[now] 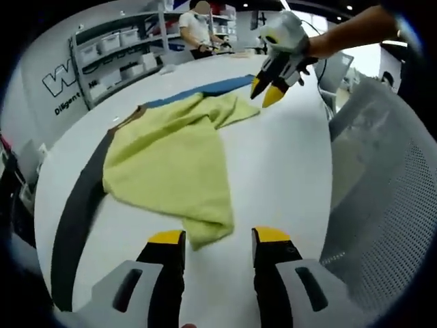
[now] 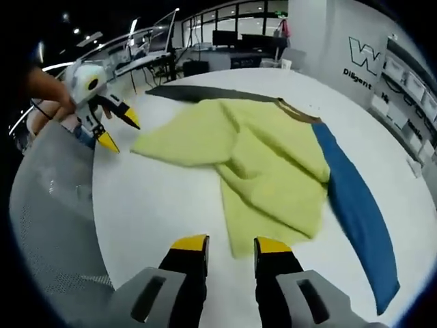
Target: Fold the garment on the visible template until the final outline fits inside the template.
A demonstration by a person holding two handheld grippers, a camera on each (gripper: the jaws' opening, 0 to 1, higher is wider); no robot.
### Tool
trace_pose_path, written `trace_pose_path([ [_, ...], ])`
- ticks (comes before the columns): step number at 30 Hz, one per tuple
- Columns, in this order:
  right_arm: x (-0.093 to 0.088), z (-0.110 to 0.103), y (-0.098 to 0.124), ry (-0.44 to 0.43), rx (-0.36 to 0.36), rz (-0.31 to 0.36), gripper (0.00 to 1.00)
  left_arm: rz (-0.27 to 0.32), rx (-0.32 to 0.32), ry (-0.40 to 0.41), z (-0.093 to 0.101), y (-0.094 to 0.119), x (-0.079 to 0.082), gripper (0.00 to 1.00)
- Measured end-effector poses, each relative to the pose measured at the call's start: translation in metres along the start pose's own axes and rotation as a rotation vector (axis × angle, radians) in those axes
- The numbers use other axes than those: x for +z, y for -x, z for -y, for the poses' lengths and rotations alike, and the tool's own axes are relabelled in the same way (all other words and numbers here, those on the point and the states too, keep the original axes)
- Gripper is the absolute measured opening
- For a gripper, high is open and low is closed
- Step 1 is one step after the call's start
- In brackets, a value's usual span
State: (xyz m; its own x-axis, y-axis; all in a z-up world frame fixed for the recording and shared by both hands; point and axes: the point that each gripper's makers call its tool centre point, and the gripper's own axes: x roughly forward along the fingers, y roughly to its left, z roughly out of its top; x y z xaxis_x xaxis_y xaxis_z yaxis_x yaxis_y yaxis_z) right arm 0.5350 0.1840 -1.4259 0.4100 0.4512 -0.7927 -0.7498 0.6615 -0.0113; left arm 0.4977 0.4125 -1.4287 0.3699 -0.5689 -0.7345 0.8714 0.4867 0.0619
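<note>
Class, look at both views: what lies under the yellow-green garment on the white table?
Beneath the yellow-green garment lies a flat template: its blue strip and dark strip stick out along one edge. The part under the cloth is hidden.

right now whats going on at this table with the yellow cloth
A person is folding a yellow-green garment on a white table, holding a two-jaw gripper in each hand. The garment lies partly folded and rumpled over a template of dark and blue strips. Both grippers are open and hold nothing: the left gripper hovers near one garment edge, the right gripper near the opposite edge. The cloth is not yet a neat outline, so folding looks unfinished.
</note>
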Motion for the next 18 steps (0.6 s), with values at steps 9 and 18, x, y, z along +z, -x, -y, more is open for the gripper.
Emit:
trace_pose_path([
  [9, -0.002, 0.0, -0.011, -0.027, -0.01, -0.038, 0.17, -0.025, -0.016, -0.003, 0.001, -0.004, -0.002, 0.25],
  [18, -0.009, 0.001, -0.018, -0.03, -0.014, -0.07, 0.14, -0.061, -0.012, -0.041, 0.0, -0.011, -0.007, 0.18],
])
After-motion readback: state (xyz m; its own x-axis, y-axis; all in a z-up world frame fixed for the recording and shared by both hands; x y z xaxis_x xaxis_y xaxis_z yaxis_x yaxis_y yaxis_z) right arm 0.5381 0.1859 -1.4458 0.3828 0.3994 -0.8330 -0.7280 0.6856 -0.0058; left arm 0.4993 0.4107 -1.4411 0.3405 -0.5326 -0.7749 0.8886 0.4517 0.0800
